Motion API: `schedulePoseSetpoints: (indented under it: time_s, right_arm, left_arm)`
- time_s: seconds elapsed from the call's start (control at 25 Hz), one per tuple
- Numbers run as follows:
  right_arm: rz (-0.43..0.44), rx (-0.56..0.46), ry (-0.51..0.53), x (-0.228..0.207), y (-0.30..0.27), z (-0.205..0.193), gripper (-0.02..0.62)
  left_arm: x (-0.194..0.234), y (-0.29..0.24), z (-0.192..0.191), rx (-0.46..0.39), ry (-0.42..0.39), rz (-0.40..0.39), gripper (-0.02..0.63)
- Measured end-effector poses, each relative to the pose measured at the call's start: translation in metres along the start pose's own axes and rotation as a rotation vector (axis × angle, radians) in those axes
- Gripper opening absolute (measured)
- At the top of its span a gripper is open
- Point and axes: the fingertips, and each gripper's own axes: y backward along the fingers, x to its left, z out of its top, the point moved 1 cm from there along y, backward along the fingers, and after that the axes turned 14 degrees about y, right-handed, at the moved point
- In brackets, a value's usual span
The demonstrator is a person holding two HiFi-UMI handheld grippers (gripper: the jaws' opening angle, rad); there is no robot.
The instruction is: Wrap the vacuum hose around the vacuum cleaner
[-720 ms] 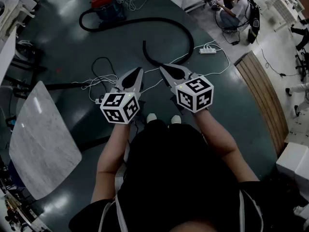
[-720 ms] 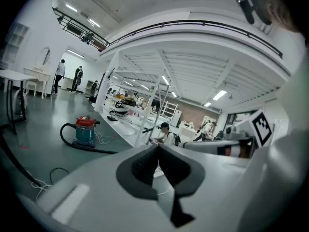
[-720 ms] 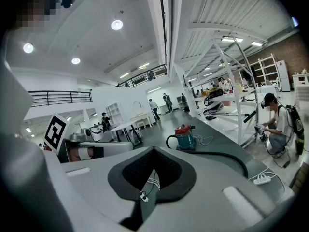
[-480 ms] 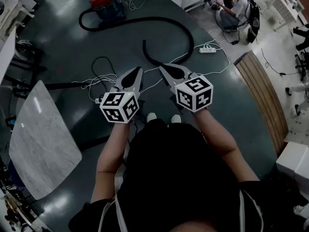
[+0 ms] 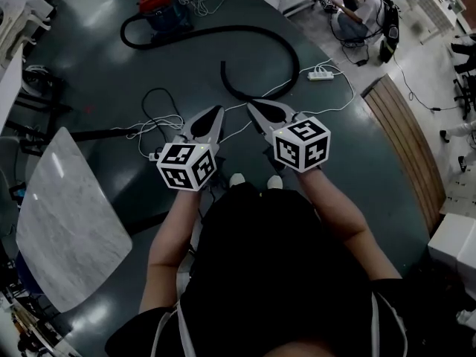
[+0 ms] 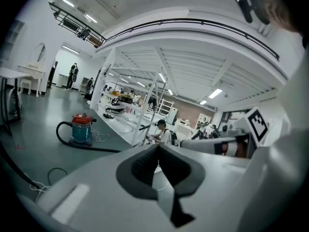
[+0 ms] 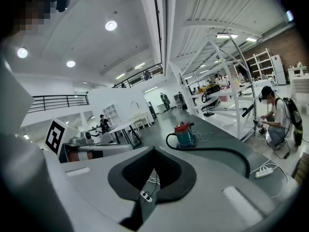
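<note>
The vacuum cleaner (image 5: 159, 7), red on top with a teal body, stands on the dark floor far ahead. Its black hose (image 5: 253, 30) loops from the cleaner, runs right, curves back and ends loose on the floor just beyond my grippers. My left gripper (image 5: 217, 111) and right gripper (image 5: 251, 104) are held side by side above the floor, both shut and empty, well short of the cleaner. In the left gripper view the cleaner (image 6: 81, 128) sits at left beyond the closed jaws. In the right gripper view the cleaner (image 7: 185, 135) and hose (image 7: 219, 150) lie ahead.
A marble tabletop (image 5: 63, 218) stands at the left. White and black cables (image 5: 152, 123) and a power strip (image 5: 321, 74) lie on the floor near the hose end. A curved wooden strip (image 5: 405, 136) edges the floor at right. A person (image 5: 358, 13) crouches at the far right.
</note>
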Motion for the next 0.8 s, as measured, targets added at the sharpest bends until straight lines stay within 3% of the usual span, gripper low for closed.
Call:
schedulePoseSetpoints:
  time_s: [0.6,0.8]
  right_arm:
    - [-0.087,0.05,-0.058,0.008,-0.051,-0.013,-0.003]
    - [-0.107,0.085,-0.087,-0.007,-0.053,-0.029,-0.003]
  left_arm:
    - [0.058,-0.001,0.006,0.107,-0.02,-0.083,0.009]
    - [0.066,-0.017,-0.002,0.14,-0.003,-0.08,0.011]
